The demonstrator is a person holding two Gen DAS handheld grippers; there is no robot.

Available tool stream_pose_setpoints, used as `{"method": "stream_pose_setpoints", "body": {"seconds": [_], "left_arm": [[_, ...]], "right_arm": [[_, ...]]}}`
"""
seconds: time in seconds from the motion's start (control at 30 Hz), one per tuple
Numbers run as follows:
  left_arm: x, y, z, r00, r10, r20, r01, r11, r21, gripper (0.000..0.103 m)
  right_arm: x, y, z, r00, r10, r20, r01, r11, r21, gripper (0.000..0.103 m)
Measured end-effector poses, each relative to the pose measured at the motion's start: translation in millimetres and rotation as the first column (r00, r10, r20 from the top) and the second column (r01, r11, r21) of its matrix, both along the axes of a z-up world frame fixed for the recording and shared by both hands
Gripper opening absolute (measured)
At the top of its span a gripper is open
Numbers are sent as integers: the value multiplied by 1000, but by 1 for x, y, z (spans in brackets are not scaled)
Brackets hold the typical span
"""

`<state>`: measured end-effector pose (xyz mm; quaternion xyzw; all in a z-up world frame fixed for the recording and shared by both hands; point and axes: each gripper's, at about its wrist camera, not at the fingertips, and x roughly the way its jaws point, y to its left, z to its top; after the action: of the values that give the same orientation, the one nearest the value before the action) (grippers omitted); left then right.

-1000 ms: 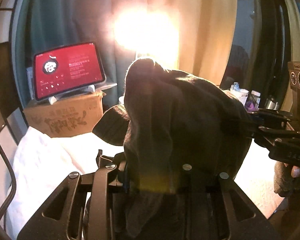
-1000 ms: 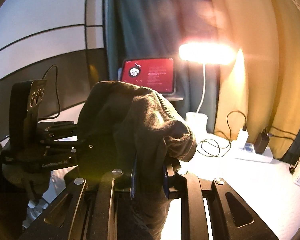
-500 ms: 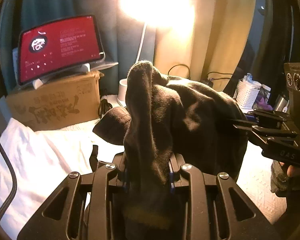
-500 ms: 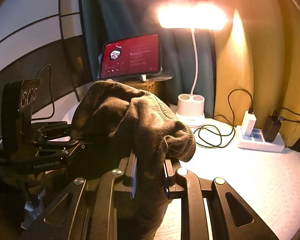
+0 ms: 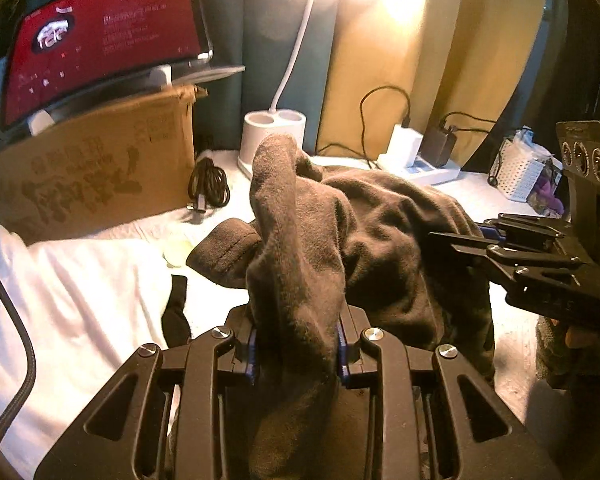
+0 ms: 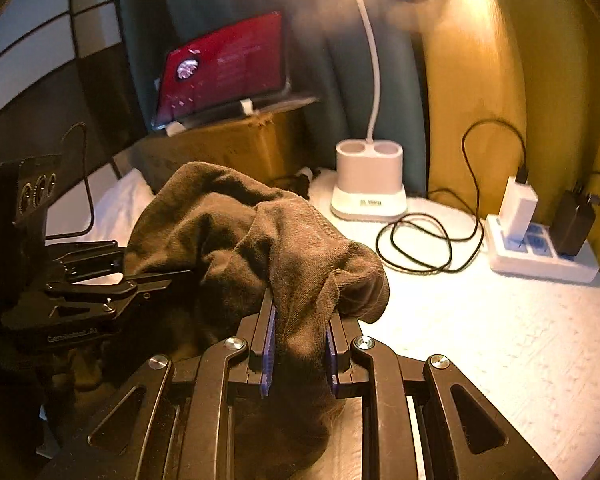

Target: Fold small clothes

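A small dark brown garment hangs bunched between both grippers above the white-covered table. My left gripper is shut on one edge of the cloth, which bulges up over its jaws. My right gripper is shut on another edge of the same garment. In the left wrist view the right gripper enters from the right, clamped on the cloth. In the right wrist view the left gripper enters from the left. A dark scrap lies on the table below.
A cardboard box carrying a red-screened tablet stands at the back left. A white desk lamp base, a coiled black cable and a power strip with chargers sit at the back. A white basket stands far right.
Both grippers have lowered and tilted down with the garment; the table, lamp base and power strip now show, and the cloth sits lower over the table.
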<state>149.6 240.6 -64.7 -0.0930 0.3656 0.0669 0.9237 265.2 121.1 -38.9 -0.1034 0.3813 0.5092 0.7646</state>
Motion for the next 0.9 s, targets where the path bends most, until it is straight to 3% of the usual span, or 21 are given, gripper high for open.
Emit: {"method": "stream_pose_setpoints", "body": {"seconds": [0.33,0.6,0.73,0.9], "left_arm": [[21,15,-32,997,31,-75,-36,998,-57,28],[24,27,-48,992,59,-108,-68,994,-86,39],[22,29,-49,992,62,-107,-71,994,-88,41],[21,32,-46,989,102,-109,-110,991,-70,54]], "right_arm": [[36,13,-53,993,-13,-113,4,997,-73,20],[60,12,-69,975,-61,-213,49,997,-61,29],[75,14,-70,969,-95,-227,82,994,-65,29],[88,16,-72,969,-160,-190,142,984,-104,30]]}}
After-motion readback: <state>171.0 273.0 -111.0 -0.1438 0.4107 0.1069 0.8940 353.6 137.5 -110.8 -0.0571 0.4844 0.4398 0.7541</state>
